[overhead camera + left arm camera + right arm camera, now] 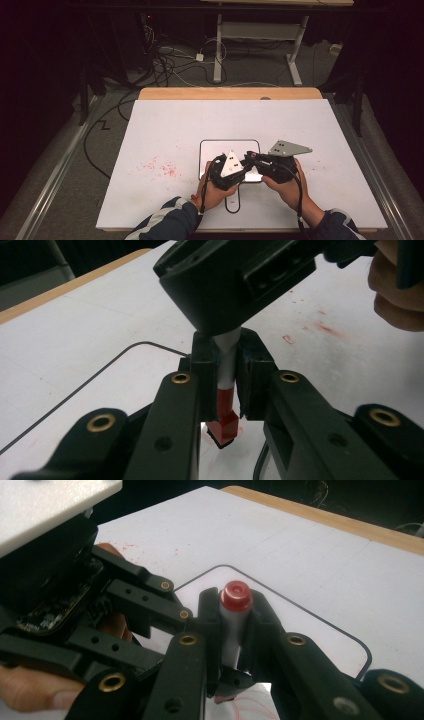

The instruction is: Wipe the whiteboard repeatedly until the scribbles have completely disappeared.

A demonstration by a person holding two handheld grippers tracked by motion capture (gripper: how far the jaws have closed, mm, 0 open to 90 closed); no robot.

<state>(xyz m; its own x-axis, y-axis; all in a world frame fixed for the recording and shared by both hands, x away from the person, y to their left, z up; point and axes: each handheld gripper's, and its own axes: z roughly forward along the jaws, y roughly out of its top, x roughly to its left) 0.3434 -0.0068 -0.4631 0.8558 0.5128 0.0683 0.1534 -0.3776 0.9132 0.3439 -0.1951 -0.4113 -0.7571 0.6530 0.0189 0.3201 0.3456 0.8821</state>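
Note:
A marker with a white barrel [228, 357] and a red lower section [225, 402] stands nearly upright over the white board [165, 125]. My left gripper [226, 390] is shut on the red section, just above the board. My right gripper [235, 625] is shut on the white barrel, below the marker's round red end [236, 596]. In the high view the left gripper [245, 165] and the right gripper [251, 159] meet tip to tip over a black rounded-square outline [202, 150] drawn on the board. Both are held in a person's hands.
Red smudges [162, 167] mark the board left of the outline, and more red marks [320, 327] lie to the right. The wooden table edge [230, 93] shows behind the board. Cables [165, 65] and another table's legs [295, 50] are on the floor beyond.

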